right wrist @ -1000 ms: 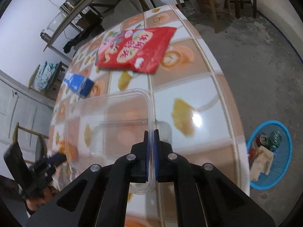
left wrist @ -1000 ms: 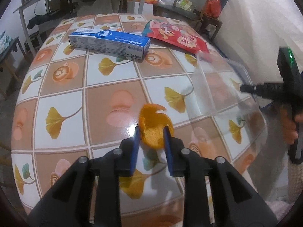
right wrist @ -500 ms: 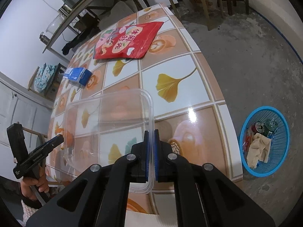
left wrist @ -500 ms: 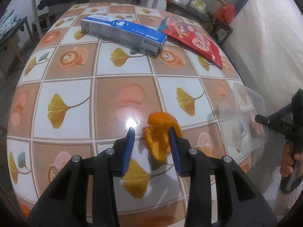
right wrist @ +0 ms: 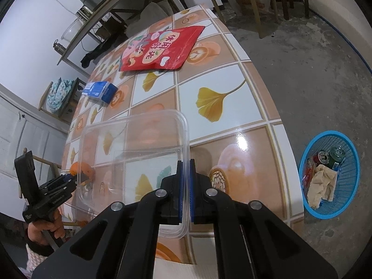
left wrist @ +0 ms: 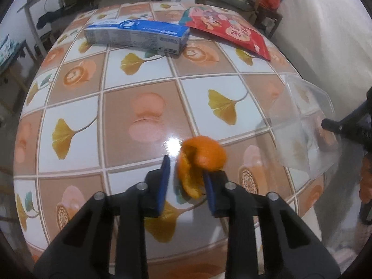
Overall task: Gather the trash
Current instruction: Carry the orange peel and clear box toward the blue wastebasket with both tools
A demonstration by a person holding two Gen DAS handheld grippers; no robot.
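Observation:
An orange peel point(left wrist: 202, 155) lies on the tiled table point(left wrist: 76, 107) between the fingers of my left gripper point(left wrist: 186, 174). Its jaws are closing: the right pad touches the peel, while a narrow gap shows at the left pad. My right gripper point(right wrist: 185, 169) is shut on the rim of a clear plastic container point(right wrist: 139, 139), held tilted over the table's near corner. In the left wrist view the container point(left wrist: 300, 121) hangs at the right edge. Through the container, the right wrist view shows the left gripper point(right wrist: 69, 177) at the peel point(right wrist: 75, 168).
A blue toothpaste box point(left wrist: 137, 34) and a red snack bag point(left wrist: 227, 28) lie at the far side of the table. On the floor to the right stands a blue basket point(right wrist: 309, 211) with cans and crumpled paper. Chairs and a shelf stand beyond the table.
The left jaws widened around the peel, then narrowed again. The right gripper carried the container from over the table toward its near right corner, closer to the basket.

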